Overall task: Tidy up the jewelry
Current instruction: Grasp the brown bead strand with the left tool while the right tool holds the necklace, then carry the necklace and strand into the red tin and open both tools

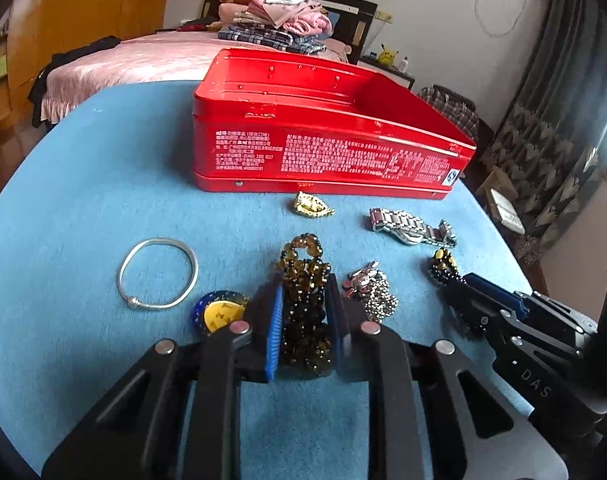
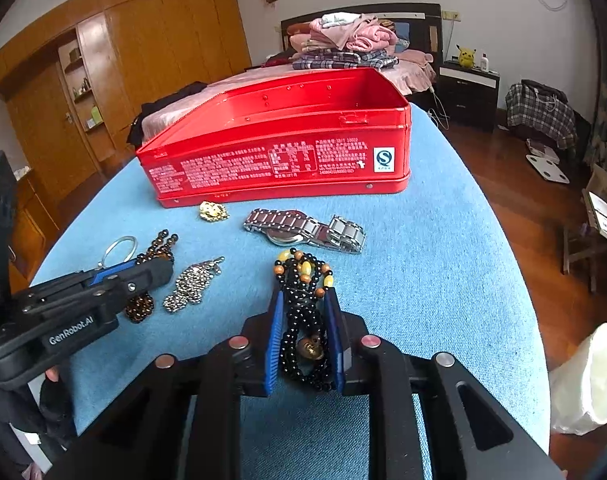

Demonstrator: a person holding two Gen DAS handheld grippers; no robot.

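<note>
An open red tin box [image 1: 323, 152] stands at the far side of the blue table; it also shows in the right wrist view [image 2: 279, 160]. My left gripper [image 1: 306, 300] is shut on a brown bead bracelet [image 1: 303, 280] that lies on the cloth. My right gripper [image 2: 305, 308] is shut on a black bead necklace [image 2: 303, 312] with yellow and orange beads. Between them lies a rhinestone chain [image 1: 369, 288], also seen from the right [image 2: 191, 282]. A steel watch [image 2: 303, 230], a gold charm [image 2: 213, 211] and a silver bangle [image 1: 157, 272] lie loose.
A blue-and-yellow round piece [image 1: 217, 312] lies left of my left gripper. The blue table cloth [image 2: 423, 260] drops off at the right edge. A bed with folded clothes [image 2: 343, 44] stands behind, a wooden wardrobe [image 2: 123, 60] at the left.
</note>
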